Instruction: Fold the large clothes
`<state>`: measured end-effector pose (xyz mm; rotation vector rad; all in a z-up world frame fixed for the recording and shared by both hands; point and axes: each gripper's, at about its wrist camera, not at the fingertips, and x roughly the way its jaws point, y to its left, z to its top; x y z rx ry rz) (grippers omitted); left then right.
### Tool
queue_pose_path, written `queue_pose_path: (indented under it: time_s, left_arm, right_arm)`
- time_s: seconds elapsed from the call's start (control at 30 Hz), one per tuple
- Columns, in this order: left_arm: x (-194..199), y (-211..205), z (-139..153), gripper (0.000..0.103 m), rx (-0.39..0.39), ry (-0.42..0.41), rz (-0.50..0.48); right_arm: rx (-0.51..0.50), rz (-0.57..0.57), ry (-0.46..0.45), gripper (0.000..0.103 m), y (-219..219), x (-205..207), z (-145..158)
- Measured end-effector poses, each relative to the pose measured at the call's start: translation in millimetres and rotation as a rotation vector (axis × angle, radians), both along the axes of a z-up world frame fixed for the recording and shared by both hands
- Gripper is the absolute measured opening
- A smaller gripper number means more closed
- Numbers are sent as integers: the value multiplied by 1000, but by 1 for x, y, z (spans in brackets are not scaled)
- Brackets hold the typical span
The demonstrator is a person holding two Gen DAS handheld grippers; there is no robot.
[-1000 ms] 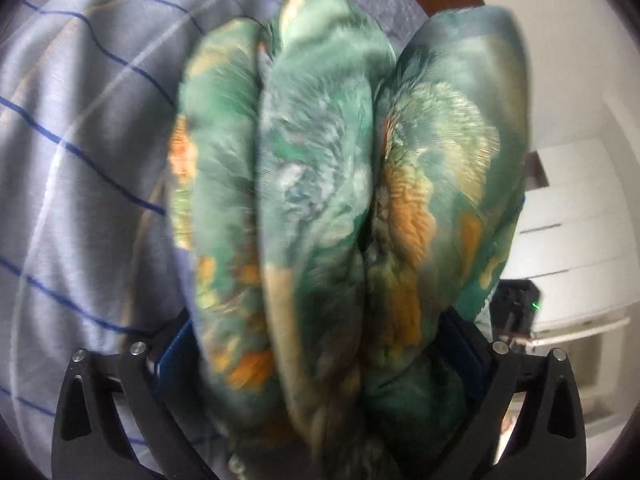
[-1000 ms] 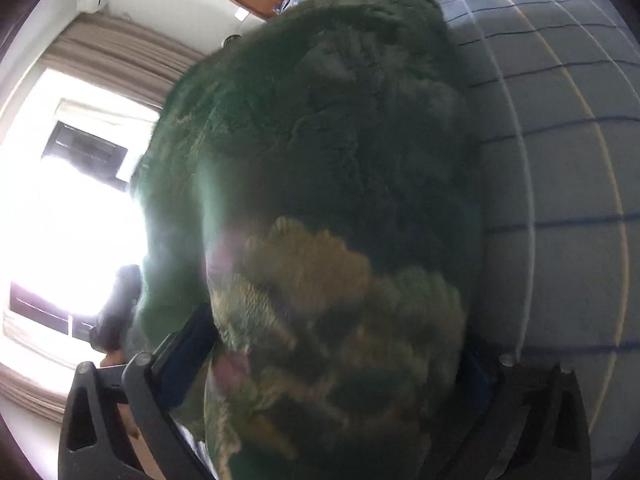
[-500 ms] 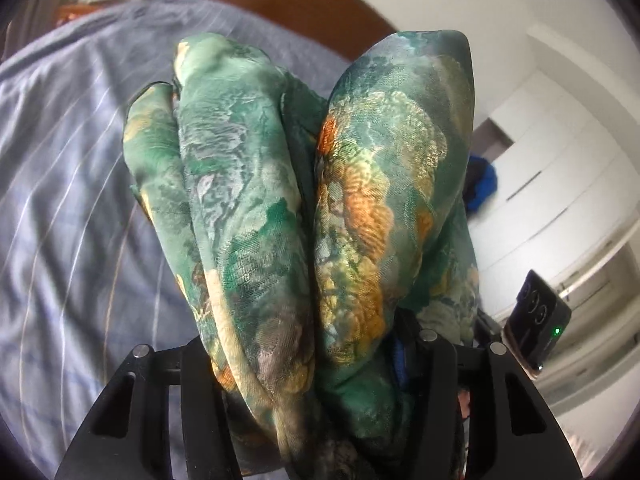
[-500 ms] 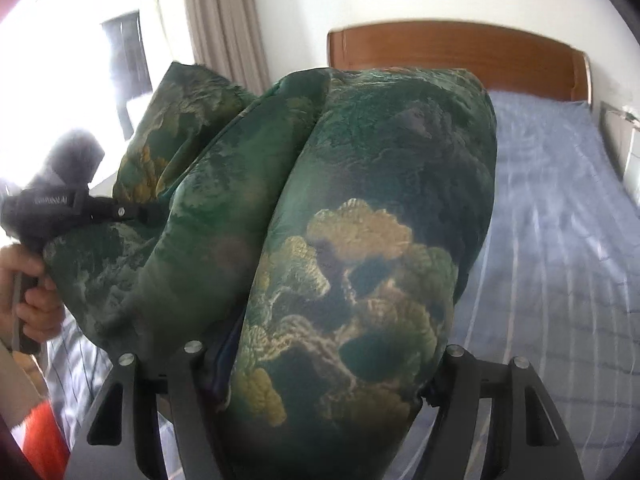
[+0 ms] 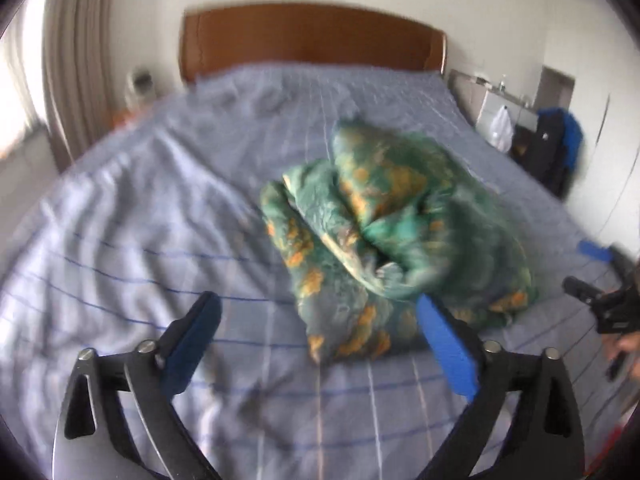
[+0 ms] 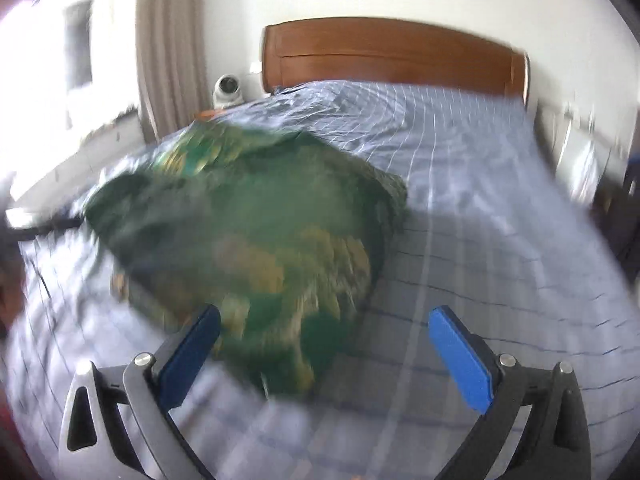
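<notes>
Left wrist: my left gripper (image 5: 318, 312) hangs over the bed (image 5: 140, 208), jaws opening and clear of the folded green garment (image 5: 384, 240) lying there. Right wrist: my right gripper (image 6: 324, 326), jaws opening, grips nothing; the bundle lies just ahead.

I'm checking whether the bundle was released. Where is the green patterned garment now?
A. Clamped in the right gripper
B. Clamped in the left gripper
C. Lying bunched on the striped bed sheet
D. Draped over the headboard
C: the green patterned garment lies bunched on the striped bed sheet, and both grippers' jaws are opening with nothing between them.
</notes>
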<state>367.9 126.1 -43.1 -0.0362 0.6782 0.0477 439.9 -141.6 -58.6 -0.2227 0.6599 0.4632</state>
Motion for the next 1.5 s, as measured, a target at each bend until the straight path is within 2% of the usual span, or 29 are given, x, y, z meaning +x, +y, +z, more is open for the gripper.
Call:
queue_pose_path:
  time_s: [0.07,0.13,0.17,0.23,0.3,0.37,0.5,0.7,0.9,1.0,1.1,1.2,1.33,1.5]
  left_arm:
    - [-22,-19,14,102,94,-45,52]
    - [-42,-40,27,102,155,-78,97]
    - [-55,-51,33,103,193,-90,123]
    - [-74,-57,38,103,245,-86,180]
    - [-98,-75,42,103,292,-65,238]
    - [-118,-86,47,103,272,-35,231]
    - [-147,-103,52,103,216,-15,191]
    - [-177,-128,50,103,208,-1,152]
    - [-190,-138,46,103,227,4,137]
    - [-193,-134,46,103,180,26,141]
    - [-196,-131,45,103,160,46,149]
    - [-200,-128,44,103,144,74,161]
    - [-208,-122,50,103,116,94,181]
    - [-213,-118,58,103,105,90,187]
  right_arm:
    - [-53,16,-43,103,2,-38,4]
    - [-60,17,-80,103,-11,-62,11]
    - [-50,10,-104,103,-13,-84,16]
    - [-24,-18,-125,103,-32,-97,23]
    - [25,-50,-102,103,-42,-123,29]
    - [69,-75,-53,103,-47,-140,32]
    - [120,-97,-24,103,-59,-170,42]
    - [220,-95,13,103,-75,-214,59]
    - [161,-133,-72,103,-67,-243,66]
    - [125,-128,-39,103,-62,-246,61]
    - [135,-127,13,103,-62,-246,55]
    - [125,-129,17,103,-61,-250,55]
    - [46,-152,35,103,-53,-257,59]
    - [63,-118,45,103,-45,-272,70]
